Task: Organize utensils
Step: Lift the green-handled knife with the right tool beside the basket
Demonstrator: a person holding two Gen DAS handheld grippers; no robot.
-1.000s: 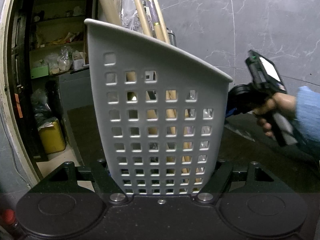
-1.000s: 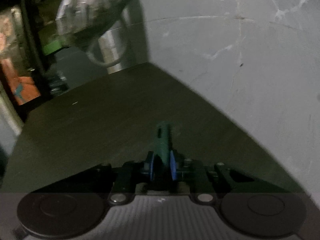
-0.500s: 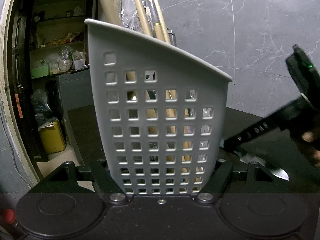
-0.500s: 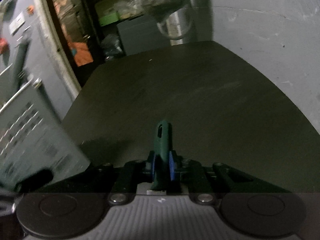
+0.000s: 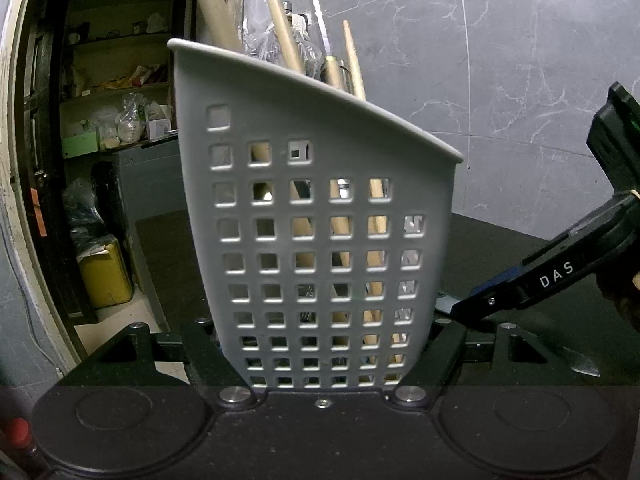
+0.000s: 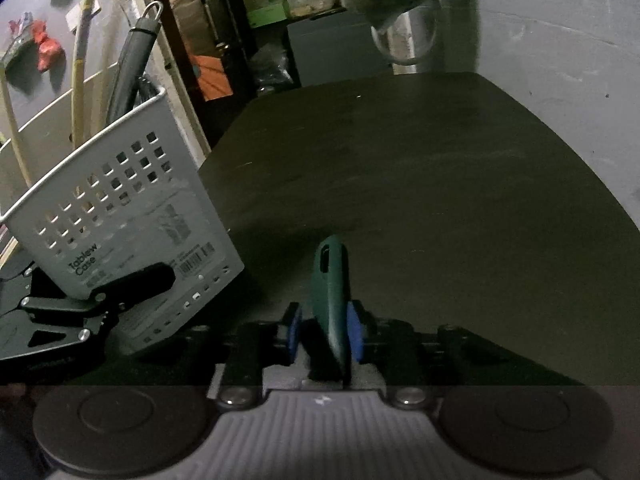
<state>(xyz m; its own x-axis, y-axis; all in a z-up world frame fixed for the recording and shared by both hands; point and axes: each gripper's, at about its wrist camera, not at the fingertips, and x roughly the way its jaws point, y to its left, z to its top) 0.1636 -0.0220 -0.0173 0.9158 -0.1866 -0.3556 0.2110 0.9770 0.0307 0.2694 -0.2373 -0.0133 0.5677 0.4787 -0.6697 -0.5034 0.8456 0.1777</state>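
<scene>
My left gripper (image 5: 320,376) clamps the grey utensil caddy (image 5: 316,216) at the table's (image 6: 400,168) left edge; my right gripper's (image 6: 325,334) jaws, just opening, flank the green-handled knife (image 6: 330,280).

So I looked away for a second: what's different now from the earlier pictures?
The right hand-held gripper swung left toward the utensil basket, and its jaws have just been opening around the green-handled knife. The left hand-held gripper stays clamped on the basket, unmoved.

Left gripper (image 5: 320,364) clamped, right gripper (image 6: 325,334) loosening
</scene>
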